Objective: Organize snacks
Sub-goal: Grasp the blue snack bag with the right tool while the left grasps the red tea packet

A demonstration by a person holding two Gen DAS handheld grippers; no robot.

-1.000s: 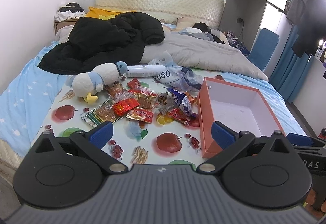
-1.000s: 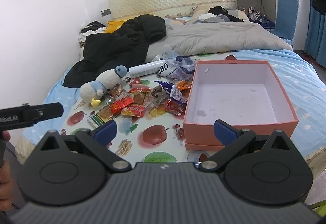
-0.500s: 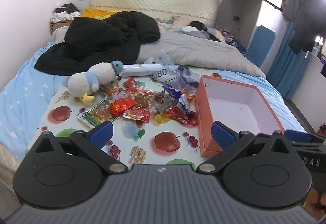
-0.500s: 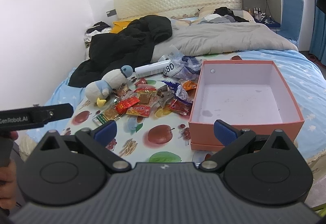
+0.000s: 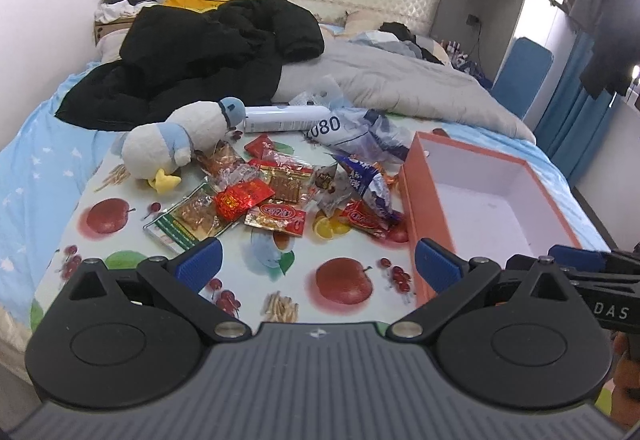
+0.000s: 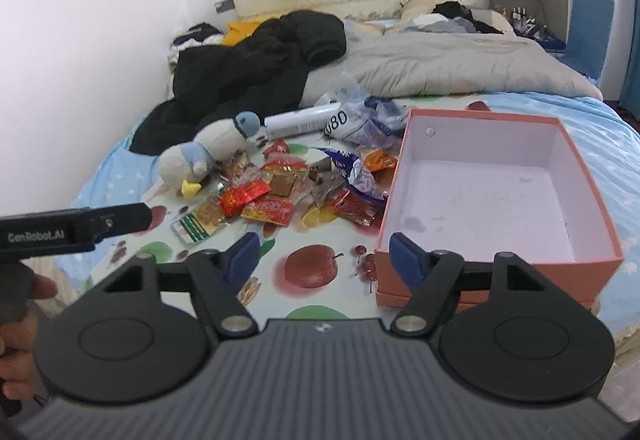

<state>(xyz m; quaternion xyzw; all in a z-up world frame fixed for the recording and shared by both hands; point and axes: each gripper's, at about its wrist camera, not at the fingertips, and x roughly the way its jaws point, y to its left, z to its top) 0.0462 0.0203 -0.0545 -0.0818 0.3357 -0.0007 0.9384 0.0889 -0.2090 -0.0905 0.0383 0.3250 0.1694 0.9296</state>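
Several snack packets (image 5: 276, 195) (image 6: 280, 195), red, orange and blue, lie in a heap on a fruit-print cloth (image 5: 256, 252) (image 6: 280, 240) spread over the bed. To their right stands an orange box (image 5: 424, 199) (image 6: 492, 264), white inside and holding nothing. My left gripper (image 5: 318, 266) hovers open above the cloth's near part, short of the heap, nothing between its blue pads. My right gripper (image 6: 324, 254) hangs near the box's front left corner; its jaws are closing with nothing between them.
A plush penguin (image 5: 180, 139) (image 6: 204, 155) lies left of the heap. A white can (image 5: 284, 118) and a crumpled plastic bag (image 5: 360, 131) sit behind it. A black jacket (image 5: 208, 51) and grey duvet (image 5: 392, 79) cover the far bed. A hand (image 6: 16, 304) holds the left gripper.
Both views have moved closer to the heap and lower. The right gripper's blue pads have come nearer together; the left gripper's pads keep their wide spacing.
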